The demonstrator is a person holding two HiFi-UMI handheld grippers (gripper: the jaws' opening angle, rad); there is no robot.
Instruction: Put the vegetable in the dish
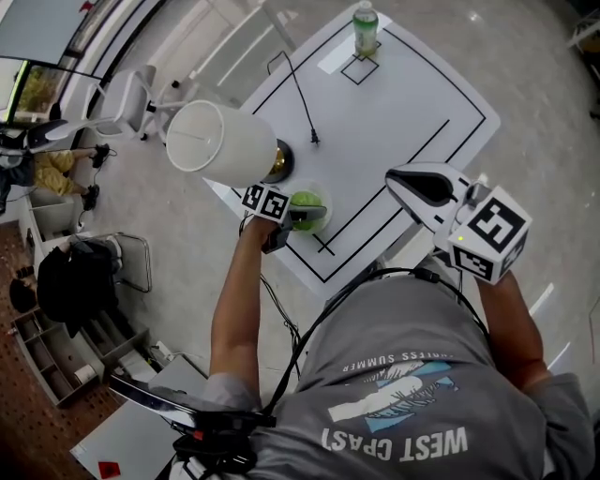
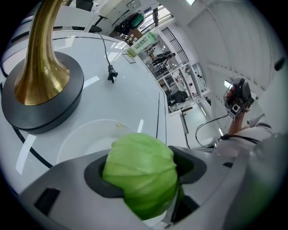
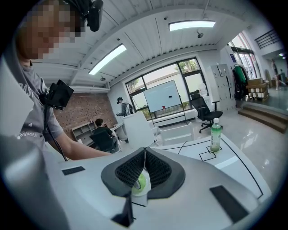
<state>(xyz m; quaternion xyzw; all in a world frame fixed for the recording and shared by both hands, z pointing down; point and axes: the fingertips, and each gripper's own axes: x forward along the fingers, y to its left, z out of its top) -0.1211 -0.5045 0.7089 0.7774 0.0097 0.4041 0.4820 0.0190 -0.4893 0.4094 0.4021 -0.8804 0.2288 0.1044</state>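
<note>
A round green cabbage (image 2: pixel 141 173) sits between the dark pads of my left gripper (image 2: pixel 145 174), which is shut on it. Just beyond the jaws, a shallow pale dish (image 2: pixel 81 137) rests on the white table. In the head view the cabbage (image 1: pixel 305 208) hangs right over the dish (image 1: pixel 326 218), near the table's near corner, with my left gripper (image 1: pixel 286 217) on it. My right gripper (image 1: pixel 412 185) hovers to the right over the table edge. Its pads (image 3: pixel 155 168) meet with nothing between them.
A lamp with a white shade (image 1: pixel 220 141) and a brass stem on a dark base (image 2: pixel 42 99) stands close to the left of the dish. A black cable ends in a plug (image 1: pixel 314 139). A green bottle (image 1: pixel 366 28) stands at the far end, and black lines mark the table (image 1: pixel 403 103).
</note>
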